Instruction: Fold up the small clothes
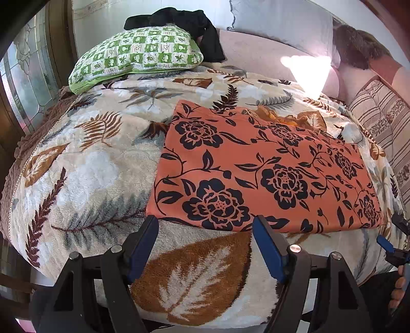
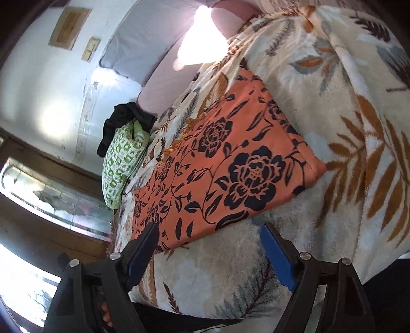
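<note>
The orange floral cloth (image 1: 266, 174) lies flat on the bed, on top of a plush leaf-print blanket (image 1: 84, 166), folded into a neat rectangle. Its fabric looks thin and smooth, printed with dark navy roses and vines, while the blanket under it is thick and fuzzy, with brown and grey fern leaves on cream. At the far edge of the cloth a bit of golden, gauzy fabric (image 1: 279, 116) sticks out (what it belongs to I cannot tell).

The left gripper (image 1: 206, 243) hangs over the near edge of the cloth with its jaws wide apart and nothing between them; its blue pads do not press on the cloth. The right gripper (image 2: 208, 246) is also spread open and empty, at a corner of the same cloth (image 2: 220, 164).

Farther back there is a quilted green-and-white checked pillow (image 1: 135, 53) with a crumpled black garment (image 1: 189, 23) draped on it. A striped cushion (image 1: 384, 120) is cut off at the right edge. A bright sun patch (image 1: 307, 71) washes out part of the pink sheet.
</note>
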{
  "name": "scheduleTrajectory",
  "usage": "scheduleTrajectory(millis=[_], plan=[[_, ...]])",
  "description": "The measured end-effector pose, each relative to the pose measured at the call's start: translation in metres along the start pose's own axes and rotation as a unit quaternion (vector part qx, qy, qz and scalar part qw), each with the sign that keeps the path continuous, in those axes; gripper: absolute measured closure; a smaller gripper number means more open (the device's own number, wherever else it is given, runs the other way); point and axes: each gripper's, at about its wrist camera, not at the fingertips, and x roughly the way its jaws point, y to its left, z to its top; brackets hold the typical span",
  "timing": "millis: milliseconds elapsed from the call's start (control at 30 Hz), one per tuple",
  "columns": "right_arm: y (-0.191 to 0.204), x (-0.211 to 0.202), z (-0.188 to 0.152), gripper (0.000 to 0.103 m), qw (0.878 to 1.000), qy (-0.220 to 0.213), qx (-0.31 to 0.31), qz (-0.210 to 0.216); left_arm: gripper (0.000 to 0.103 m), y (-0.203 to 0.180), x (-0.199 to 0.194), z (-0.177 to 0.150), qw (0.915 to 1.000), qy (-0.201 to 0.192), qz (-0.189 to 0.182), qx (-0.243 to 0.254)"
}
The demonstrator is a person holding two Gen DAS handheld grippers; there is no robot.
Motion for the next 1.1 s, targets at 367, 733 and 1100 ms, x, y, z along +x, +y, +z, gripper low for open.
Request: scheduleTrajectory(millis=[367, 733, 1100], plan=[[-0.045, 0.018, 0.034, 0.019, 0.988, -0.02, 0.153, 0.011, 0.027, -0.024, 0.017, 0.016, 0.9997, 0.005, 0.011, 0.023], [-0.042, 0.02, 0.046, 0.044, 0.986, -0.062, 0.158, -0.006, 0.027, -0.06, 0.05, 0.047, 0.9986, -0.009, 0.011, 0.05], [-0.038, 0.029, 0.04, 0.031, 0.988, -0.051, 0.144, -0.011, 0.027, -0.085, 0.086, 0.049, 0.9958, -0.006, 0.022, 0.089]])
